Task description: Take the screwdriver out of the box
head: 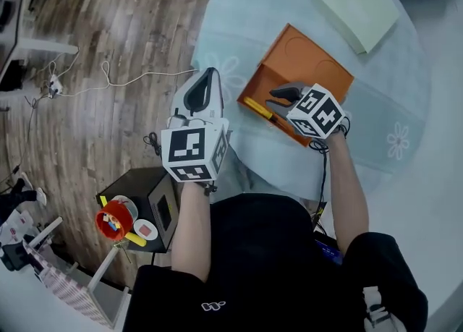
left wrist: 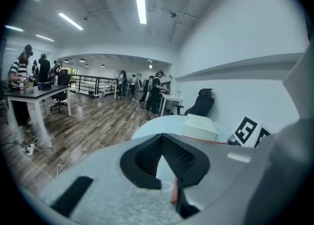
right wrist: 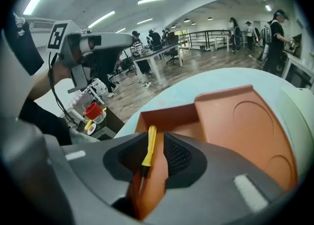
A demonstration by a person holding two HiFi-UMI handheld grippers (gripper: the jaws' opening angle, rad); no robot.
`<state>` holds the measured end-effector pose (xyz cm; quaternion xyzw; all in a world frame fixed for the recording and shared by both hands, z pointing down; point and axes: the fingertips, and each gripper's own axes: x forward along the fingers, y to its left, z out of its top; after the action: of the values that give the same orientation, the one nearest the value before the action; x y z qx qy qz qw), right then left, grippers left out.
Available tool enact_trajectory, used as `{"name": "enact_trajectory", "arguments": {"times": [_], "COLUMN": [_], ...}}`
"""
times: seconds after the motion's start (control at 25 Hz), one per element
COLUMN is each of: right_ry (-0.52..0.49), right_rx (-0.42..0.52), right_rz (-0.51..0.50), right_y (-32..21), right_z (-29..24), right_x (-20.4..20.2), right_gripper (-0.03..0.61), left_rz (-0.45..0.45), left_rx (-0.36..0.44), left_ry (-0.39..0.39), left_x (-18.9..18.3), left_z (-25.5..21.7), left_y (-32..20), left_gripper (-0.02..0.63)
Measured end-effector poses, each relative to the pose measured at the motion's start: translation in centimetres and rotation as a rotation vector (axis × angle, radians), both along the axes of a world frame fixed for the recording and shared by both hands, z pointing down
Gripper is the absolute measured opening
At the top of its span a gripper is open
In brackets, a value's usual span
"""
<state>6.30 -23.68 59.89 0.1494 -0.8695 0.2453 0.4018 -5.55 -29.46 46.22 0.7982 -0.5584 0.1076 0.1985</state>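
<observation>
An orange box (head: 273,76) lies open on the round table, its lid (head: 315,56) folded flat on the far side. A yellow-handled screwdriver (head: 258,108) lies inside along the box's near wall. My right gripper (head: 279,95) reaches down into the box over the screwdriver. In the right gripper view the yellow handle (right wrist: 149,143) runs between the jaws of my right gripper (right wrist: 156,139), which stand apart and do not press on it. My left gripper (head: 210,71) hovers left of the box at the table's edge, with its tips together and nothing held. In the left gripper view my left gripper (left wrist: 162,138) points across the table.
A pale flat box (head: 357,9) rests on the light blue tablecloth (head: 391,99) at the far side. On the wooden floor to the left are a cable (head: 108,81) and a black cabinet (head: 148,197) with a red cup (head: 114,222). Several people stand in the background.
</observation>
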Motion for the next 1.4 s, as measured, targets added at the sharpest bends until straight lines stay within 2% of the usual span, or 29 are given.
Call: {"name": "enact_trajectory", "arguments": {"times": [0.2,0.4,0.52,0.6,0.68,0.76,0.96,1.04,1.12,1.16,1.2,1.24,1.4], "right_ry": [0.084,0.136,0.163,0.181,0.204,0.232,0.290,0.283,0.282,0.298,0.325,0.356,0.422], "right_rx": [-0.066,-0.097,-0.117,-0.139,-0.148,-0.145,-0.141,-0.180,-0.213,-0.208,-0.186,-0.158,-0.058], "right_rz": [-0.097,-0.163,-0.202,-0.236,-0.265,-0.279,-0.267,-0.219,-0.148,-0.126,-0.125,-0.140,-0.191], "right_y": [1.6,2.5,2.9,3.2,3.3,3.2,2.7,2.5,2.0,1.7,1.5,1.3,1.4], "right_z": [2.4,3.7,4.5,5.0,5.2,5.3,5.6,5.7,5.9,6.1,6.3,6.3,6.4], "right_x": [0.0,-0.7,-1.2,-1.4,-1.5,-1.4,-1.4,-1.4,-1.2,-1.1,-1.0,-0.9,-0.9], "right_gripper": [0.152,0.167,0.142,0.092,0.080,0.098,0.140,0.140,0.172,0.161,0.109,0.097,0.092], "left_rz": [0.004,-0.009,-0.018,-0.024,-0.026,-0.027,-0.031,-0.030,-0.026,-0.023,-0.021,-0.019,-0.024], "left_rx": [-0.005,-0.013,-0.016,-0.018,-0.020,-0.020,-0.020,-0.022,-0.025,-0.027,-0.028,-0.028,-0.025], "left_ry": [-0.002,-0.002,0.001,0.003,0.006,0.007,0.012,0.015,0.018,0.019,0.019,0.018,0.020], "left_x": [-0.1,-0.9,-1.4,-1.7,-1.8,-1.9,-2.1,-2.1,-1.9,-1.7,-1.7,-1.6,-1.9], "left_z": [0.2,0.5,0.6,0.8,0.9,1.0,1.1,1.2,1.3,1.4,1.4,1.4,1.4], "left_y": [0.3,0.6,0.6,0.7,0.8,0.8,0.6,0.6,0.6,0.6,0.6,0.6,0.6], "left_gripper": [0.003,0.003,0.003,0.003,0.003,0.003,0.003,0.003,0.003,0.003,0.003,0.003,0.003]}}
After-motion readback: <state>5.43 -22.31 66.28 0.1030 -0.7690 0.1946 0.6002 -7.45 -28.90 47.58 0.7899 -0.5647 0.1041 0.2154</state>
